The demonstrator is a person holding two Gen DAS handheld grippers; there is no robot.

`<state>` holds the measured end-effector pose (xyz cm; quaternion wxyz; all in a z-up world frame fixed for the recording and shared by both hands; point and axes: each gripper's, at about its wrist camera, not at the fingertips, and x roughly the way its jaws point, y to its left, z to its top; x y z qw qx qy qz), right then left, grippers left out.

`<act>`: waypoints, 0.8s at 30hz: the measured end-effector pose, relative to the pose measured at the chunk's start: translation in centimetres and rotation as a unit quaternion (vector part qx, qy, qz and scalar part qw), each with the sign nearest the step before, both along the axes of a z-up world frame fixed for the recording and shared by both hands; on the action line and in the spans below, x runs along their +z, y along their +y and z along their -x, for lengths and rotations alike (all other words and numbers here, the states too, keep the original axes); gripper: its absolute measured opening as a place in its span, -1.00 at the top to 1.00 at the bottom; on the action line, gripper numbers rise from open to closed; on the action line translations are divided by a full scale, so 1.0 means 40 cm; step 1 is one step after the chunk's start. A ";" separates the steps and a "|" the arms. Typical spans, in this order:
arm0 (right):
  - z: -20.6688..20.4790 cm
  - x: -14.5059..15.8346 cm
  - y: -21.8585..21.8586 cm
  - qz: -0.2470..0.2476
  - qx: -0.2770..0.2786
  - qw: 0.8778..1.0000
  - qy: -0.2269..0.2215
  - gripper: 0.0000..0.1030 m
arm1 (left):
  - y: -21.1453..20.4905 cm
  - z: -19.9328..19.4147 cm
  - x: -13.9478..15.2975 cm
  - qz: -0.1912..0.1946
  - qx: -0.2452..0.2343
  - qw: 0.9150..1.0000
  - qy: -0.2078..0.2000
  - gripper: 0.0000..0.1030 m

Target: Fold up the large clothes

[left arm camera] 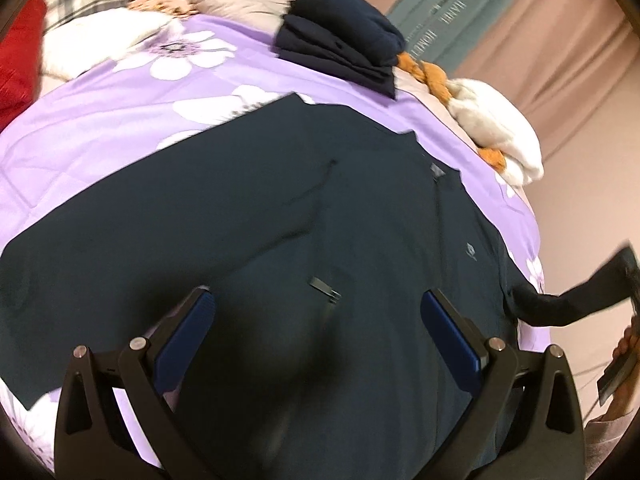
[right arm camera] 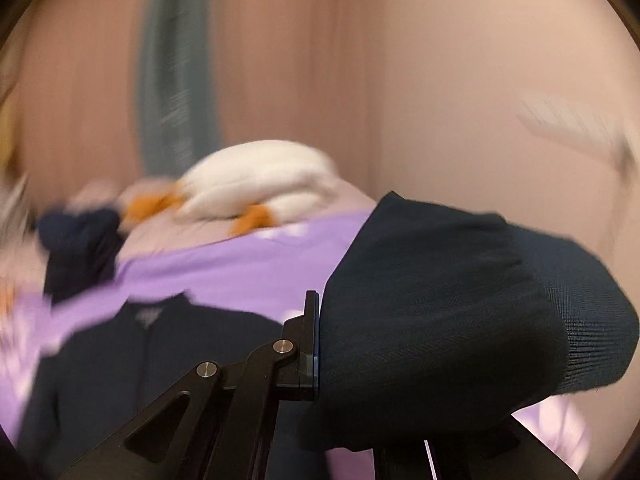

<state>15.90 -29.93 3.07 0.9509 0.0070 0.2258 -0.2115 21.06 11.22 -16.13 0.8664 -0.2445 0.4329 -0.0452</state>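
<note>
A large dark navy jacket lies spread flat on the purple flowered bedspread, its zip pull near the middle. My left gripper hovers over the jacket's body, open, with nothing between its blue pads. One sleeve stretches off the bed's right edge toward a hand holding the other gripper. In the right wrist view my right gripper is shut on the sleeve cuff, whose ribbed end drapes over and hides the right finger. The picture is blurred by motion.
A folded stack of dark navy clothes sits at the bed's far side. A white and orange plush toy lies along the right edge. A red cushion and plaid bedding lie far left. Pink wall and a teal towel are behind.
</note>
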 end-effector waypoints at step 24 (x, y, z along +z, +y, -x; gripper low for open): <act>-0.231 -0.398 0.461 0.129 0.339 0.908 0.210 -0.64 | 0.035 -0.153 0.010 0.049 -0.035 0.998 -0.029 -0.99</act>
